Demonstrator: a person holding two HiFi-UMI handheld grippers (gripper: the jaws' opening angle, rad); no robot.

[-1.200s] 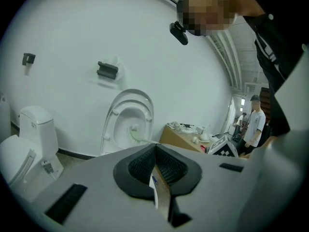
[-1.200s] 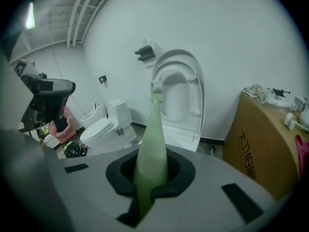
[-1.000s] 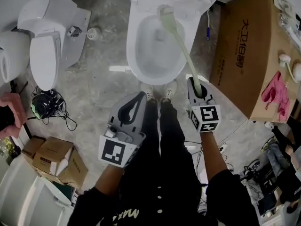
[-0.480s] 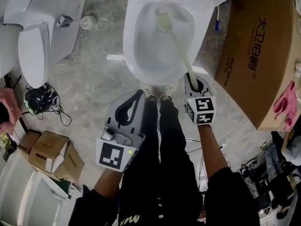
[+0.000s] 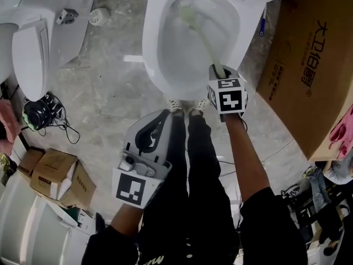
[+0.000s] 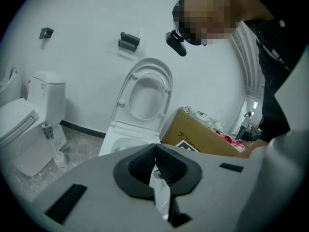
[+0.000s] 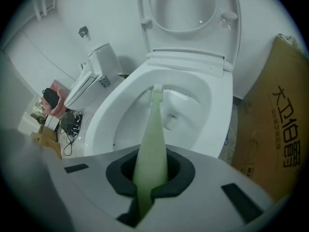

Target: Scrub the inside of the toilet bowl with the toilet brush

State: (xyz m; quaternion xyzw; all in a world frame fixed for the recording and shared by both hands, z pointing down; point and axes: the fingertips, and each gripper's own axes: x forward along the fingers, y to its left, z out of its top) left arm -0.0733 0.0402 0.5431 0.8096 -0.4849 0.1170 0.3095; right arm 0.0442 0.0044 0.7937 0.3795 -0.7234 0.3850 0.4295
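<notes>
The white toilet bowl [image 5: 160, 65] stands open at the top centre of the head view, its lid raised [image 7: 188, 6]. A pale green toilet brush [image 5: 199, 31] reaches from my right gripper [image 5: 219, 72] down into the bowl, with its head [image 7: 157, 89] against the far inner wall. My right gripper [image 7: 150, 178] is shut on the brush handle, just over the bowl's near right rim. My left gripper [image 5: 150, 137] hangs by the person's left leg, away from the bowl, jaws shut with nothing between them [image 6: 155, 164].
A large cardboard box [image 5: 311, 70] stands right of the toilet. A second toilet [image 5: 30, 43] and a brush holder [image 5: 99, 16] are at the left. Cables [image 5: 38, 115] and small boxes [image 5: 55, 178] lie at lower left. The person's shoes [image 5: 185, 106] stand before the bowl.
My right gripper has moved forward to the bowl's rim, pushing the brush head deeper toward the far left inner wall. The left gripper has stayed by the leg.
</notes>
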